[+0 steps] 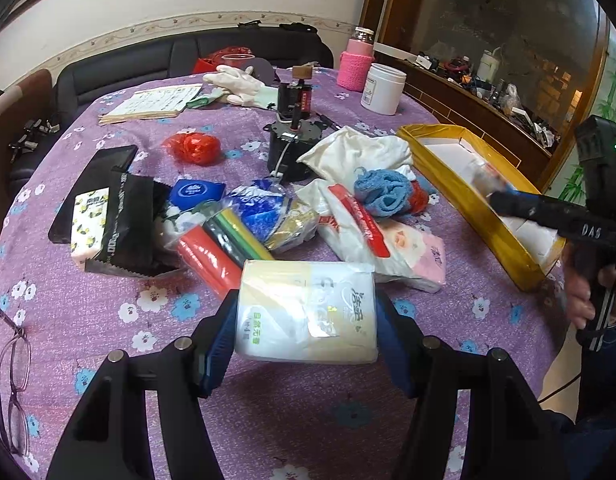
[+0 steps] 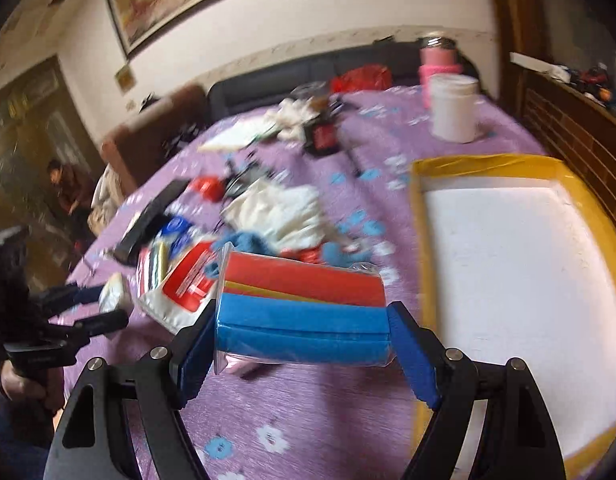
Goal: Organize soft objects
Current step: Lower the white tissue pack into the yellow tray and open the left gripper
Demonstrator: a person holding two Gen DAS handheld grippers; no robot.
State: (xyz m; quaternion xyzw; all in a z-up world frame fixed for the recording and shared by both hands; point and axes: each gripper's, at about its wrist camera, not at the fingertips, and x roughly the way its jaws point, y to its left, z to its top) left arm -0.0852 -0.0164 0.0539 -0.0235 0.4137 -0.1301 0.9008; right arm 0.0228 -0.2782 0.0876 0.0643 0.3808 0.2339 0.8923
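Observation:
My left gripper (image 1: 306, 322) is shut on a white and yellow tissue pack (image 1: 308, 300), held just above the purple flowered tablecloth (image 1: 108, 304). My right gripper (image 2: 302, 320) has its blue pads pressed on both ends of a clear-wrapped pack of red, yellow and blue sponges (image 2: 300, 292), lifted beside the yellow tray (image 2: 418, 240); its jaws have just narrowed onto the pack. The tray's white floor is bare. A pile of soft things lies mid-table: a blue towel (image 1: 382, 192), a white cloth (image 1: 356, 152), a red-labelled tissue pack (image 1: 356, 224), another sponge pack (image 1: 220, 240) and a floral tissue pack (image 1: 88, 224).
A black motor-like device (image 1: 288, 140) stands behind the pile. A white jar (image 1: 382, 88), a pink bottle (image 1: 356, 64), gloves (image 1: 236, 84) and a booklet (image 1: 156, 102) sit at the far side. Glasses (image 1: 12, 380) lie at the near left edge. A person (image 2: 68, 188) sits far left.

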